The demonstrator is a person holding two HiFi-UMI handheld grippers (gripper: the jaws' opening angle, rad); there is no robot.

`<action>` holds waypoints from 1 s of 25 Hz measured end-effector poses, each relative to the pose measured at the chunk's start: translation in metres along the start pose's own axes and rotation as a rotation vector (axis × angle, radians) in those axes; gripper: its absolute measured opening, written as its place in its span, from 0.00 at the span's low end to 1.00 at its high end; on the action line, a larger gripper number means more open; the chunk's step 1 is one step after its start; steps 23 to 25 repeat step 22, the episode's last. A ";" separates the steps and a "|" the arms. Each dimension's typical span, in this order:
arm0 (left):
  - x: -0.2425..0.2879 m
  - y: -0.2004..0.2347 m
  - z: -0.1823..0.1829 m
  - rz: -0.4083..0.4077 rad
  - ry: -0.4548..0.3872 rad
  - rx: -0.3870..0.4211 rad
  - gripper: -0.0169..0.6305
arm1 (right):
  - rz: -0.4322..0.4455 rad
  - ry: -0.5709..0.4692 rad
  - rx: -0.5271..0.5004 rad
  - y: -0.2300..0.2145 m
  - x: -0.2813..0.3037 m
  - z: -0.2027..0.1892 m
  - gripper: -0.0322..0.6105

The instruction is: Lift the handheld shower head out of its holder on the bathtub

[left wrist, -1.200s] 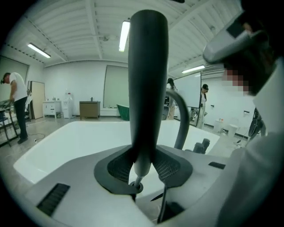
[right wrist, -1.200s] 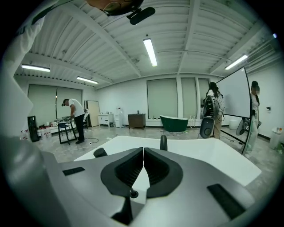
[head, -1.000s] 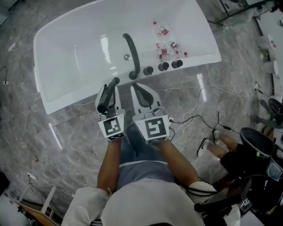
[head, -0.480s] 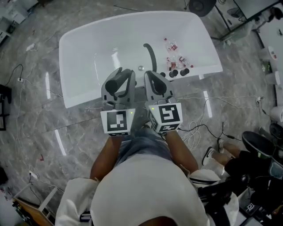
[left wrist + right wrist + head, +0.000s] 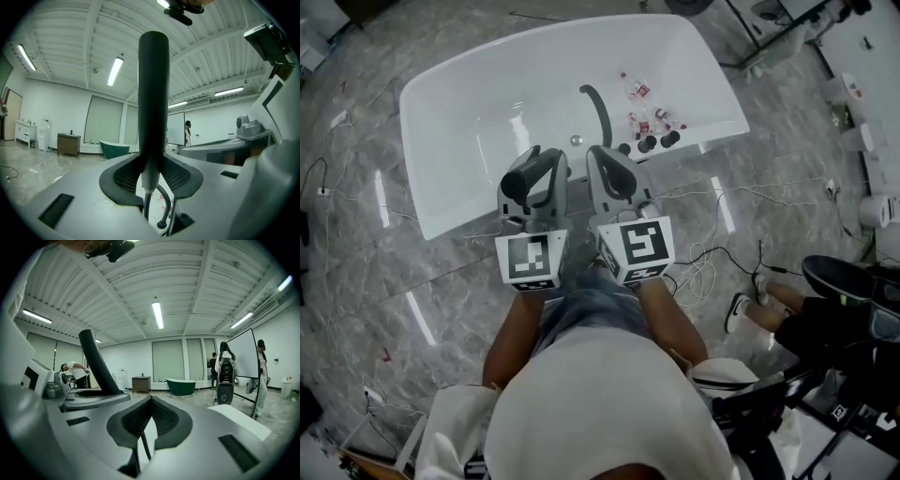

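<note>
My left gripper [image 5: 546, 161] is shut on the black handheld shower head [image 5: 523, 181], held up well above the white bathtub [image 5: 441, 220]. In the left gripper view the shower head [image 5: 153, 93] stands upright between the pads, and its hose [image 5: 162, 206] hangs down below them. My right gripper [image 5: 601, 157] is beside it, shut, with nothing in it; in the right gripper view its pads [image 5: 136, 420] meet at the tips. From there the shower head [image 5: 98, 364] shows at the left. The tub's curved black spout [image 5: 600, 111] and black knobs [image 5: 649, 142] sit on the near rim.
Several small bottles [image 5: 649, 118] lie in the tub near the knobs. Cables [image 5: 703, 267] run over the marble floor at the right, where a seated person's legs [image 5: 769, 300] show. A green tub [image 5: 180, 386] and standing people are far off in the room.
Both grippers have risen away from the tub's rim, the left one carrying the shower head up with it. They now stand side by side, high above the tub.
</note>
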State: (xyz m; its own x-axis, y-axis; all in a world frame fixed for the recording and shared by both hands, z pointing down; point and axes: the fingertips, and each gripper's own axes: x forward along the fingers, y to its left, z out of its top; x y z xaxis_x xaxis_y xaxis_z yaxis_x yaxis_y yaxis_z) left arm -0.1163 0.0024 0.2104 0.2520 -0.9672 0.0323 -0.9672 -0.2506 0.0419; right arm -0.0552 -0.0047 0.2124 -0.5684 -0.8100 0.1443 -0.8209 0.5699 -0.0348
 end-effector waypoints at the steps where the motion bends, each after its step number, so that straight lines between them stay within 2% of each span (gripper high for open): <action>1: 0.000 0.000 0.003 -0.003 -0.002 -0.009 0.26 | -0.002 0.002 0.001 0.000 -0.001 0.002 0.07; 5: -0.002 -0.001 0.006 -0.010 -0.009 -0.051 0.26 | -0.011 0.001 -0.010 0.000 -0.006 0.004 0.07; 9: -0.004 0.001 0.004 0.002 -0.015 -0.057 0.26 | -0.017 0.003 -0.016 -0.003 -0.007 -0.003 0.07; 18: -0.005 -0.003 0.004 0.014 -0.016 -0.012 0.26 | 0.004 -0.006 -0.002 -0.004 -0.011 0.001 0.07; 25: -0.004 -0.005 0.008 0.000 -0.015 -0.015 0.26 | 0.015 0.001 0.006 -0.001 -0.011 0.003 0.07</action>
